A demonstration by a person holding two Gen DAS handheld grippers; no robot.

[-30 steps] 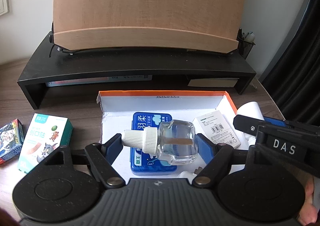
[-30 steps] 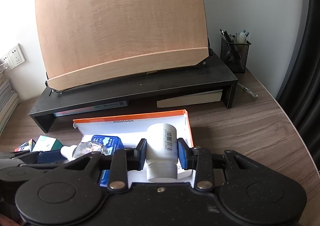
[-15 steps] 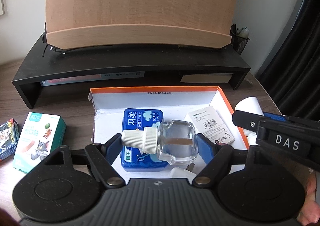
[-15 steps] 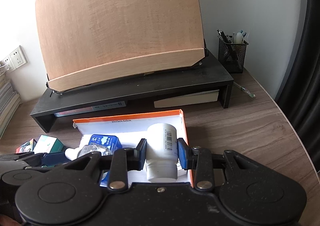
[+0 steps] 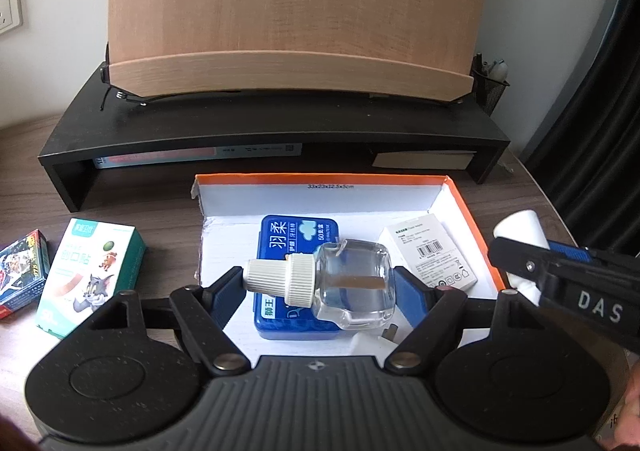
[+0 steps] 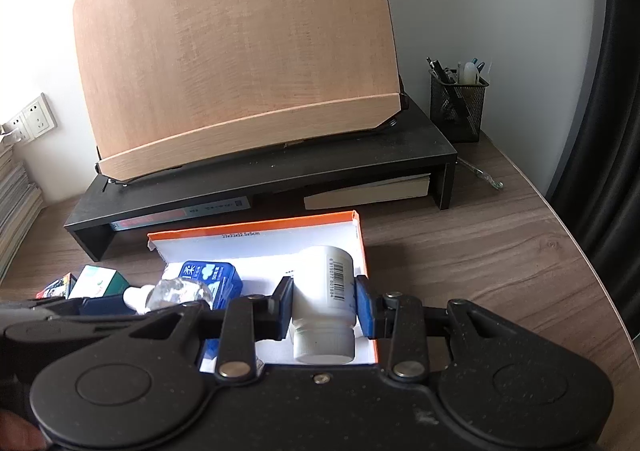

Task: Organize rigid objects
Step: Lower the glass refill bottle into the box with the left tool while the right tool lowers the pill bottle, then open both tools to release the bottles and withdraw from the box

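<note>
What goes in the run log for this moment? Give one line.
left gripper: shut on clear bottle | right gripper: shut on white bottle | both above orange box | neither released

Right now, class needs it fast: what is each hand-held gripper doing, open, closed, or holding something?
Left hand-held gripper: closed on the clear glass bottle, lying sideways.
Right hand-held gripper: closed on the white plastic bottle.

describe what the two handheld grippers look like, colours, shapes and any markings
Both are matte black speckled plastic with two round discs, silver rivets, angled link arms and blue pads. The left gripper has a ribbed grey centre. The right gripper shows white "DAS" lettering along its side in the left view.
</note>
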